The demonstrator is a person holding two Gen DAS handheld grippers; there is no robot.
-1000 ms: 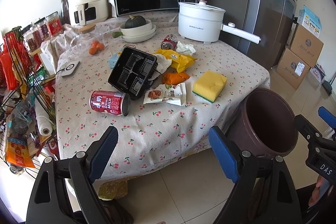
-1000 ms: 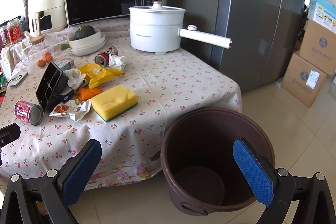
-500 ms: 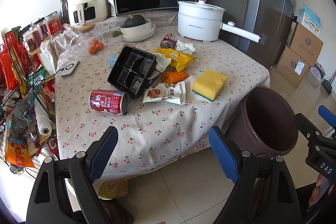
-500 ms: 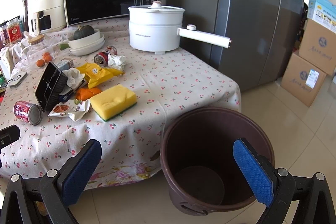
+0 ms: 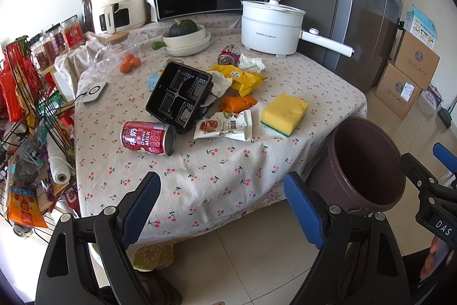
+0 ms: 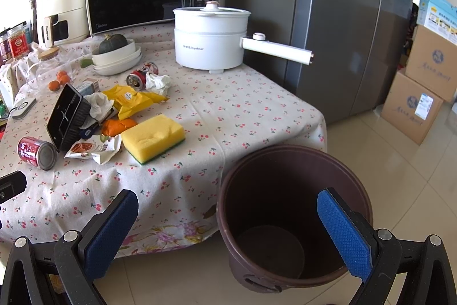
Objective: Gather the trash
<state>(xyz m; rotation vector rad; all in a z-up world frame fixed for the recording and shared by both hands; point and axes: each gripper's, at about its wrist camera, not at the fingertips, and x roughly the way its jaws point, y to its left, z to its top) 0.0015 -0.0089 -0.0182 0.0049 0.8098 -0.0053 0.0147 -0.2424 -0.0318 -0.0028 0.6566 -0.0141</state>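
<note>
- Jaws on the left gripper (image 5: 221,207) stand wide apart with nothing between the blue pads, hanging over the near edge of the cherry-print table (image 5: 228,176).
- Right gripper (image 6: 227,236) is spread just as wide and empty too, its right pad over the mouth of the brown trash bin (image 6: 291,162), left pad over the tablecloth hem.
- Trash sits well ahead of the left jaws: red milk can (image 5: 148,137) on its side, snack wrapper (image 5: 225,129), black plastic tray (image 5: 180,96) propped up tilted, orange wrapper (image 5: 235,103), yellow bag (image 5: 245,77), crumpled tissue (image 5: 251,63) and a second can (image 5: 228,55).
- Yellow sponge (image 5: 284,112) lies ahead and right.
- Left view shows a wire rack (image 5: 25,116) of snacks beside the table; right view shows the bin's bare bottom instead.
</note>
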